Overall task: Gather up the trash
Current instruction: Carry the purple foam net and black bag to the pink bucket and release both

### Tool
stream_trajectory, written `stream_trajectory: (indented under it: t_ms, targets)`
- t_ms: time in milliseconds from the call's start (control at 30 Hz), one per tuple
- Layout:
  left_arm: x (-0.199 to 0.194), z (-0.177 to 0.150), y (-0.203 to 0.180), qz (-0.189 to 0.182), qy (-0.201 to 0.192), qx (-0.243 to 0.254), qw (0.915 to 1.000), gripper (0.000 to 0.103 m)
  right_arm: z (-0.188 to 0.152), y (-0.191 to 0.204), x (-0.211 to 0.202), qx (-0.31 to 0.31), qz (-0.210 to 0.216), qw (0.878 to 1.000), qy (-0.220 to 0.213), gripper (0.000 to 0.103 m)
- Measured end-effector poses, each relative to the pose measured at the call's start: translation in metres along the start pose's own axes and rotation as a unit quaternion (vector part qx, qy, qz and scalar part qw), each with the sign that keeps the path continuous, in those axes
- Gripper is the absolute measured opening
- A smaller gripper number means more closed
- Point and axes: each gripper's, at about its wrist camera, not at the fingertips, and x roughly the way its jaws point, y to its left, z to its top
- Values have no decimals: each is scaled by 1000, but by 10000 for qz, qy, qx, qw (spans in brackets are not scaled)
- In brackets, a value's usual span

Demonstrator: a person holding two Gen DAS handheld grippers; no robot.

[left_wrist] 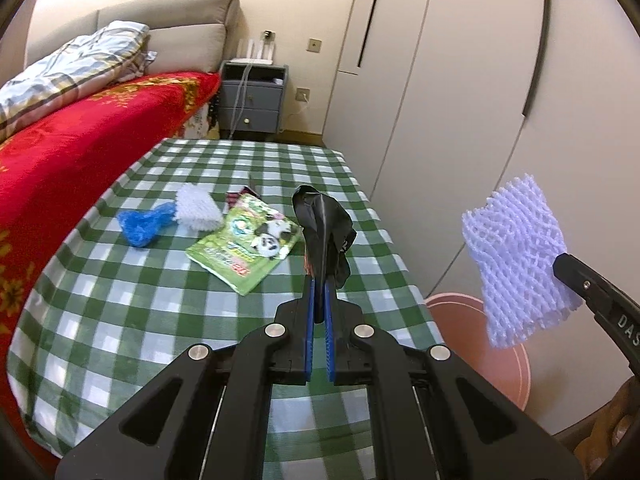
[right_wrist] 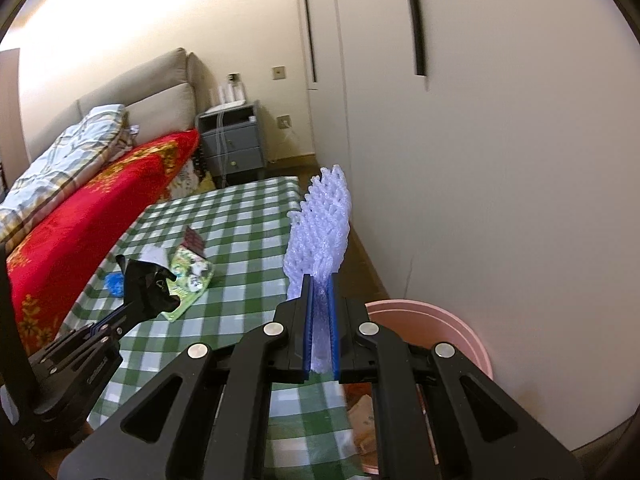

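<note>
- Two pieces of trash are already held: the left gripper [left_wrist: 319,280] is clamped on a crumpled black wrapper [left_wrist: 324,224] above the checked table [left_wrist: 120,320], and the right gripper [right_wrist: 320,292] is pinched on a white foam net [right_wrist: 320,224] held off the table's edge, above and near the pink bin [right_wrist: 448,320].
- The net is light and springy; if the jaws open while it is not over the bin, it will likely drift to the floor beside it.
- The black wrapper sits only by its lower end between the pads, so a quick swing could shake it loose.
- Four things lie on the table: a blue crumpled bag [left_wrist: 142,226], a second white foam net [left_wrist: 198,210], a green panda packet [left_wrist: 248,246] and a small dark red wrapper [left_wrist: 242,194] behind it.
- The bin already holds some paper scraps, as the right wrist view shows.
</note>
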Motion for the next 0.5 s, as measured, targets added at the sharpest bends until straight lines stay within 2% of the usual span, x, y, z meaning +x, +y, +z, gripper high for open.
stream_trajectory:
  t_ms: [500]
  targets:
    - [27, -10, -47, -706, 162, 294, 9969, 5, -2, -34, 9, 302, -629, 9975, 85, 7]
